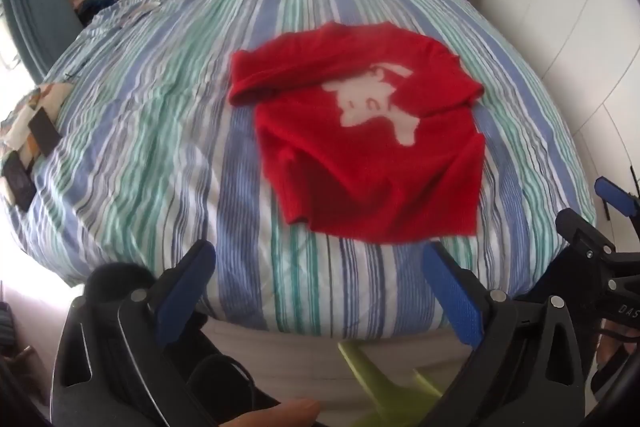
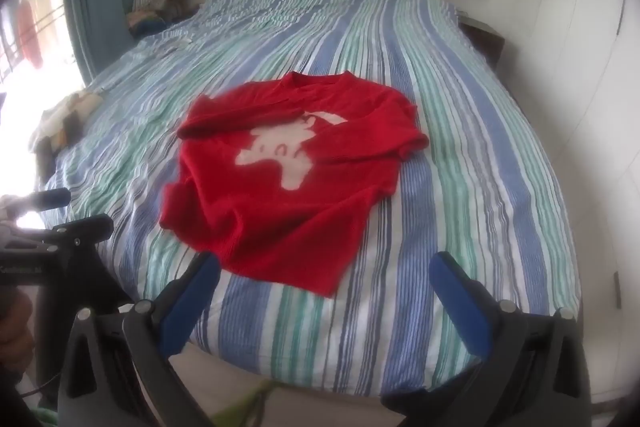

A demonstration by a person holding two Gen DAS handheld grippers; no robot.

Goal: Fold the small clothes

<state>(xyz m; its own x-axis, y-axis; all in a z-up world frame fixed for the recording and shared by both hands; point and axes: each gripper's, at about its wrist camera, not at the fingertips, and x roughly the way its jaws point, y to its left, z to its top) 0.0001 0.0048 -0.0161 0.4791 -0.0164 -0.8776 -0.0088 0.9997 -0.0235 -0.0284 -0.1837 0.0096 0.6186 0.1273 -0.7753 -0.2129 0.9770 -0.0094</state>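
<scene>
Red sweater [image 1: 372, 151] lies mid-bed, sleeves crossed, hem rumpled near edge. L gripper [image 1: 320, 291] & R gripper [image 2: 324, 291] both released, empty, off cloth. Risk: pinching striped sheet [image 1: 160, 107] w/ hem, dragging sweater crooked.

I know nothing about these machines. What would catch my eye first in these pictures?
A bright red sweater with a pale animal shape on its front lies rumpled in the middle of a bed covered in blue, green and white stripes. At the bottom of each view a pair of black tongs with blue pads, left and right, stands wide open near the bed's foot, holding nothing.
</scene>
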